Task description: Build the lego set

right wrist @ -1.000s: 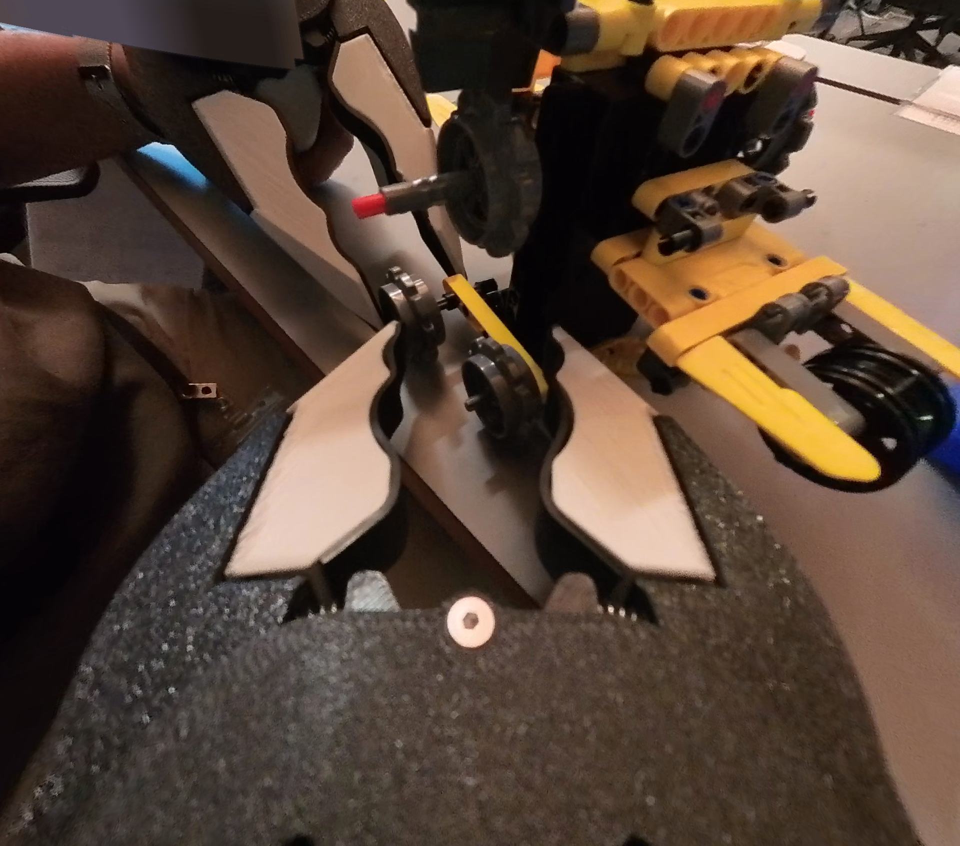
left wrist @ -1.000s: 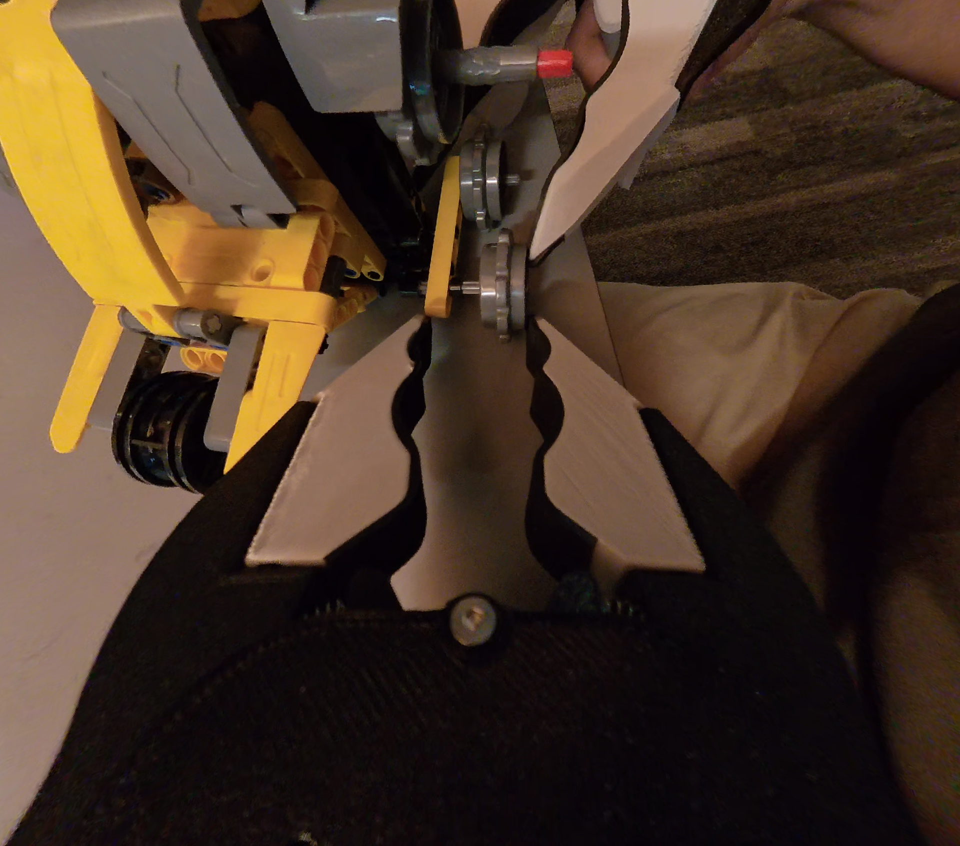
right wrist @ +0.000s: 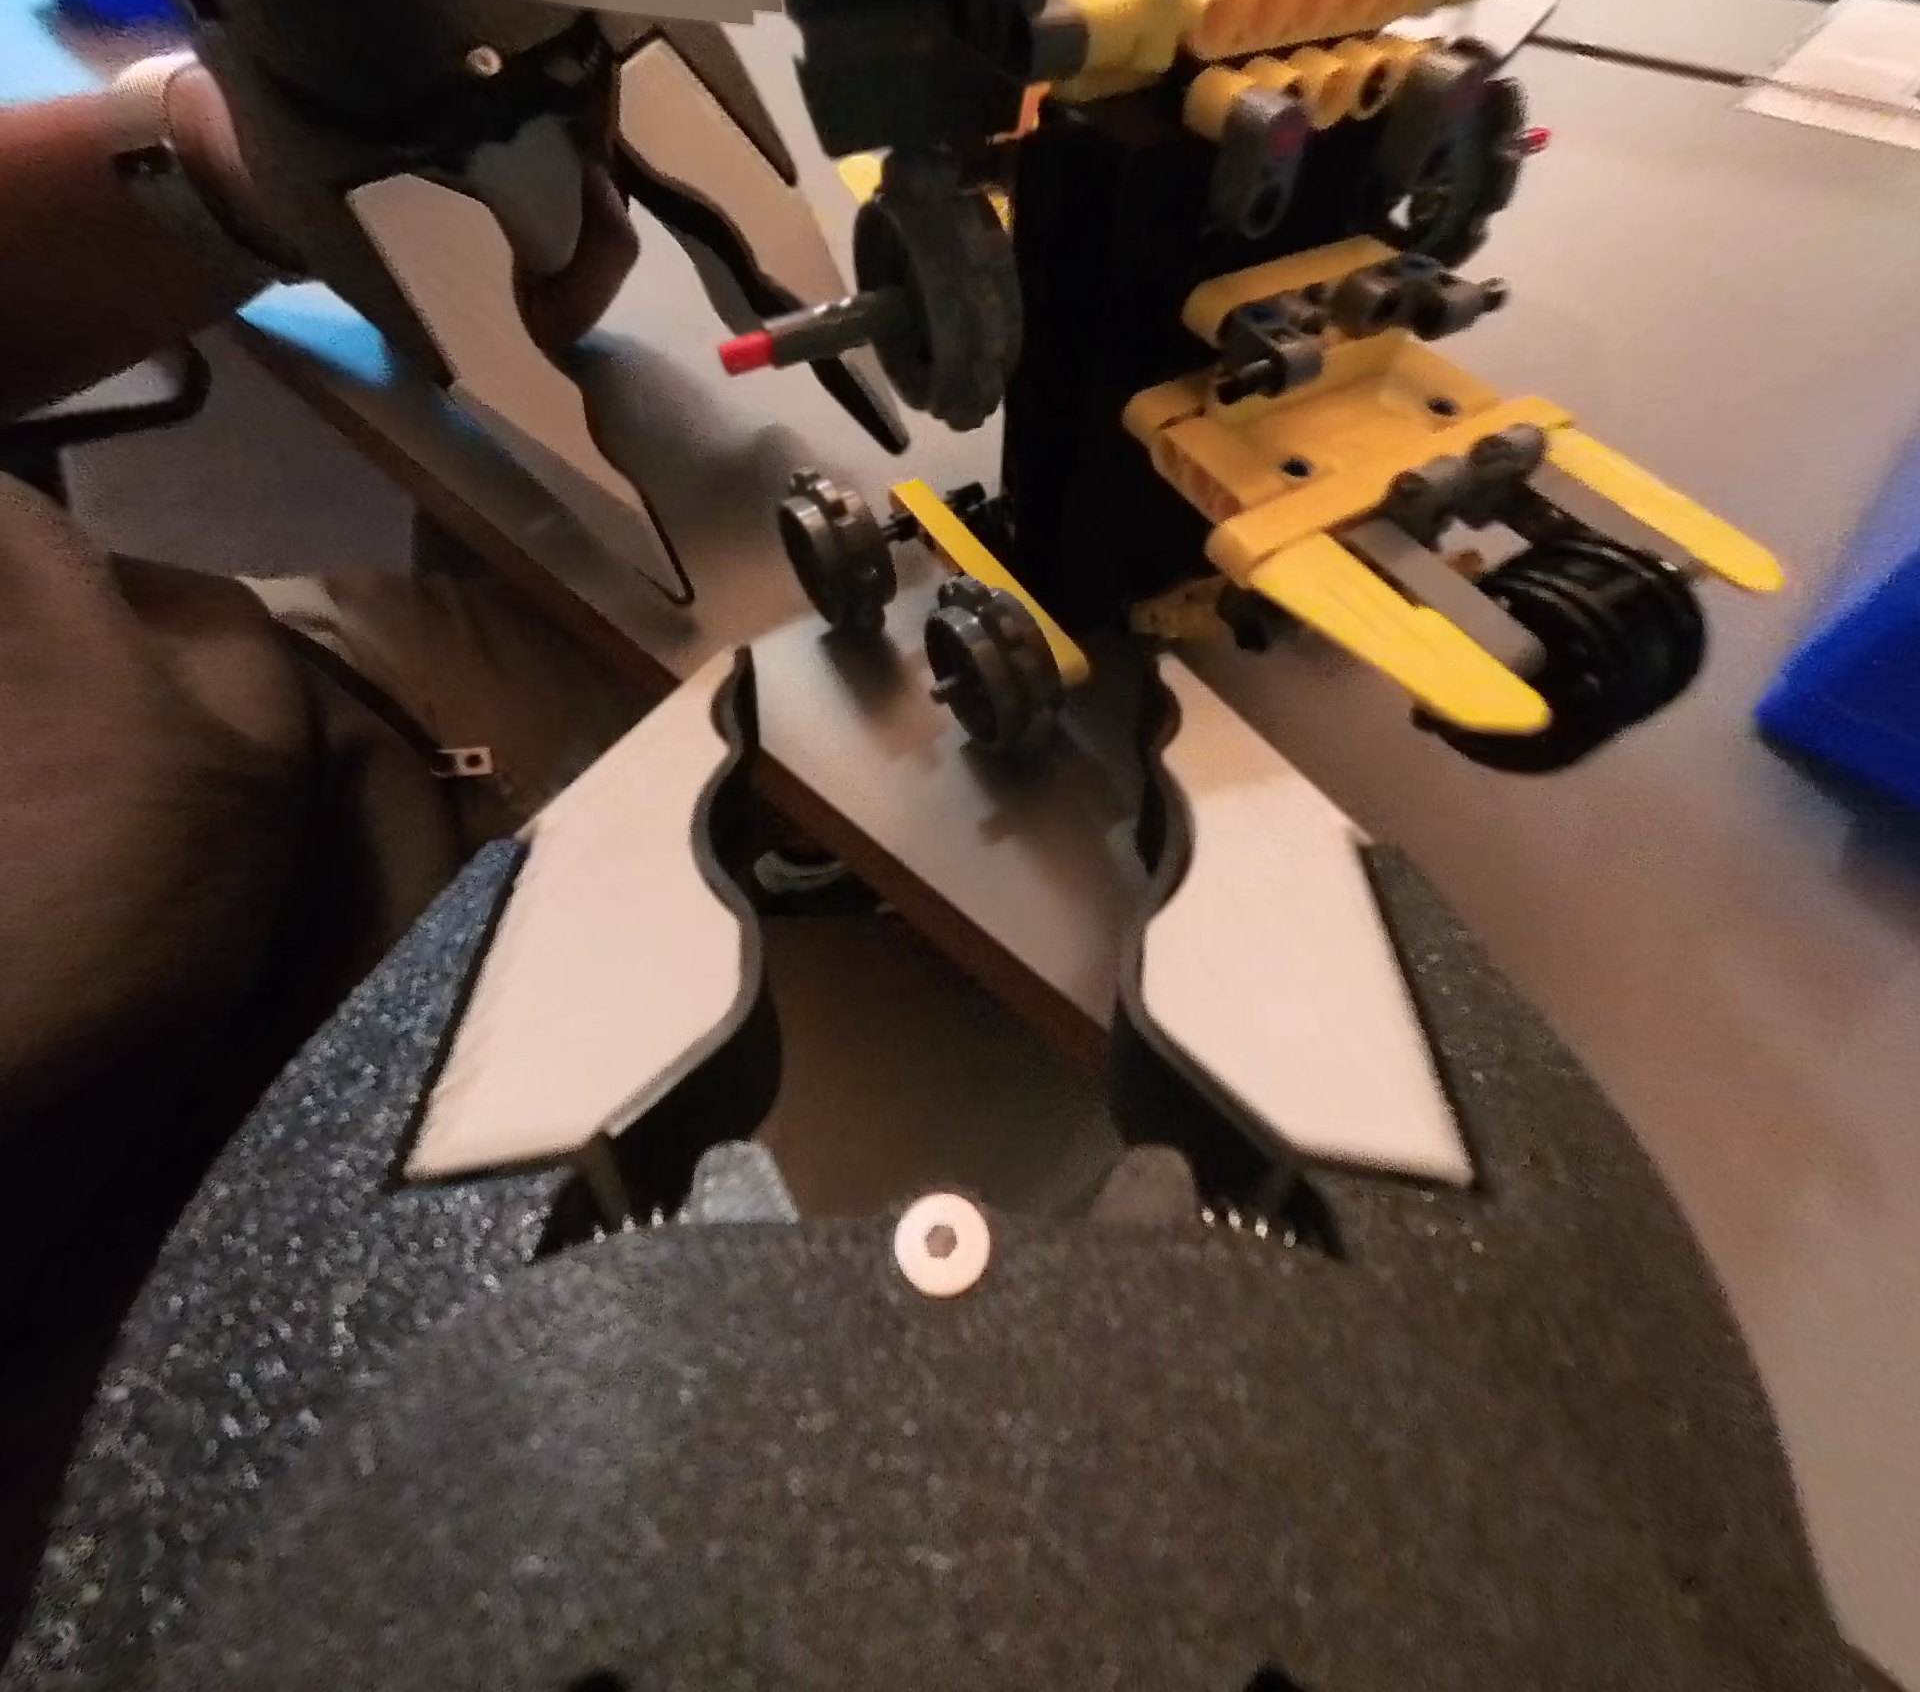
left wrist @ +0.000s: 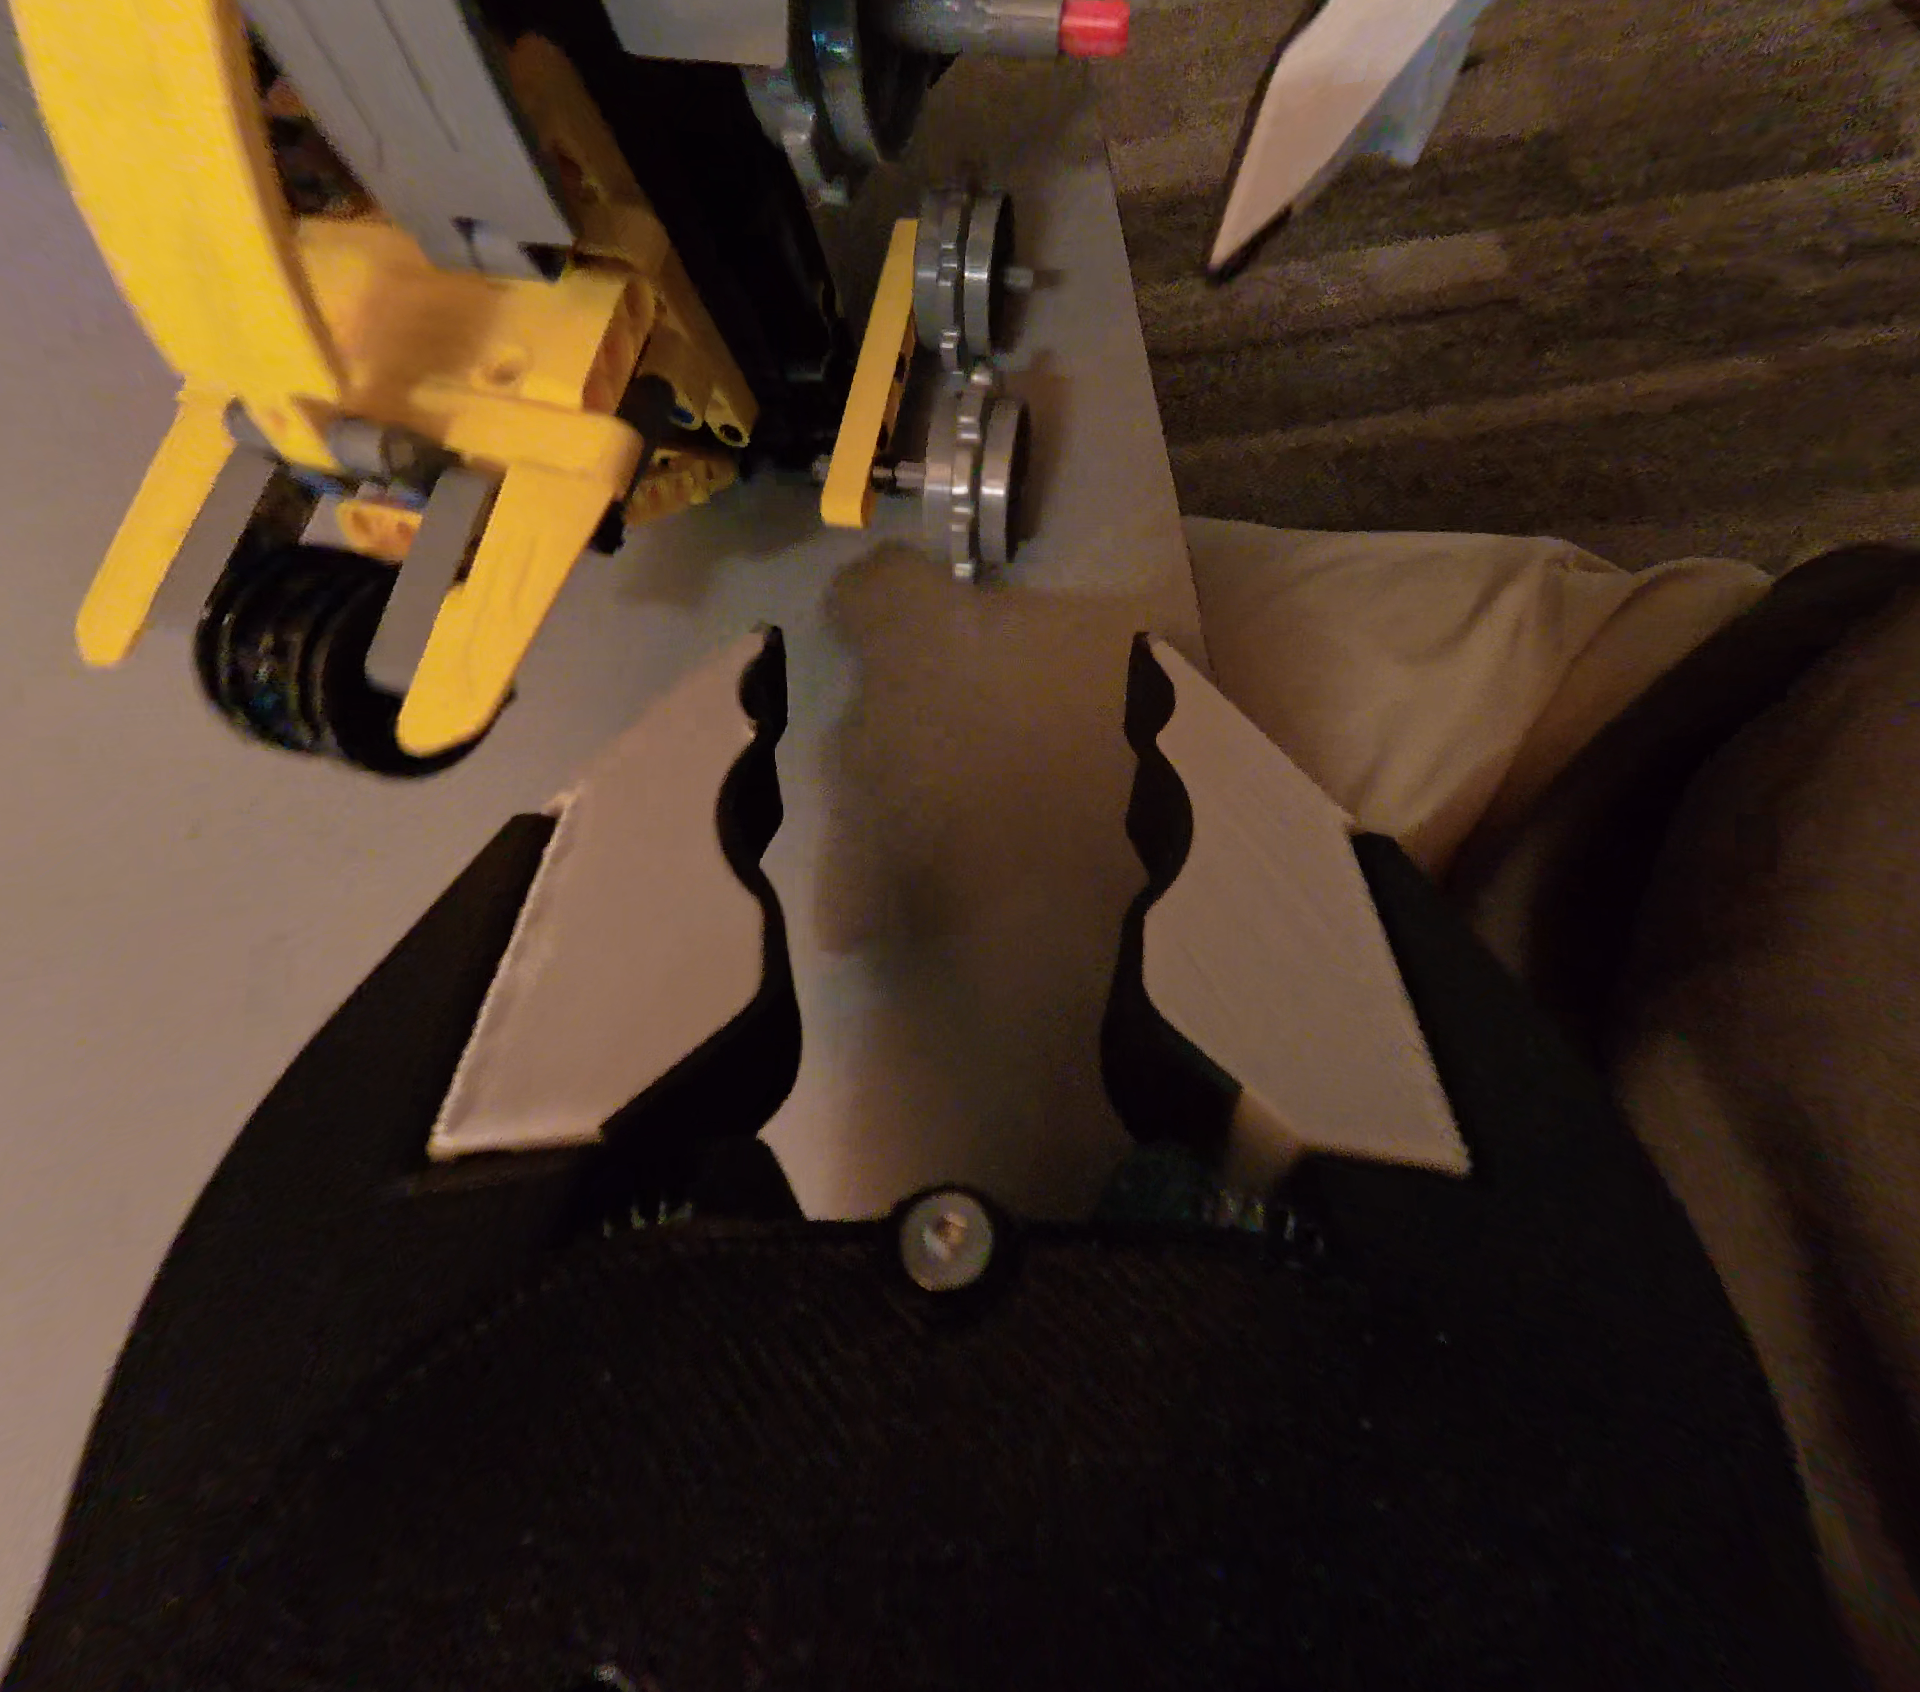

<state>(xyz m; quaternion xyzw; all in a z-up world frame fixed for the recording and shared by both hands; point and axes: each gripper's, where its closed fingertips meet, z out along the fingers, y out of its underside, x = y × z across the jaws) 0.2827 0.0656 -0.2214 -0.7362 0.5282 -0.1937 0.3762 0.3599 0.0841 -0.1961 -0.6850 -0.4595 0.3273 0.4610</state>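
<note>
My left gripper [left wrist: 951,655] spread, empty, level at table edge [left wrist: 1132,354], near model's small gears [left wrist: 971,479]. My right gripper [right wrist: 945,671] spread, empty, aimed at same gears.

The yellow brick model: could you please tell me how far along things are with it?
Done: the yellow brick model stands built on the table, with two grey gears on a yellow beam and a red-tipped axle sticking out. In hand: nothing; the left tongs and right tongs are open, just short of the gears. Left: no part is gripped yet.
</note>
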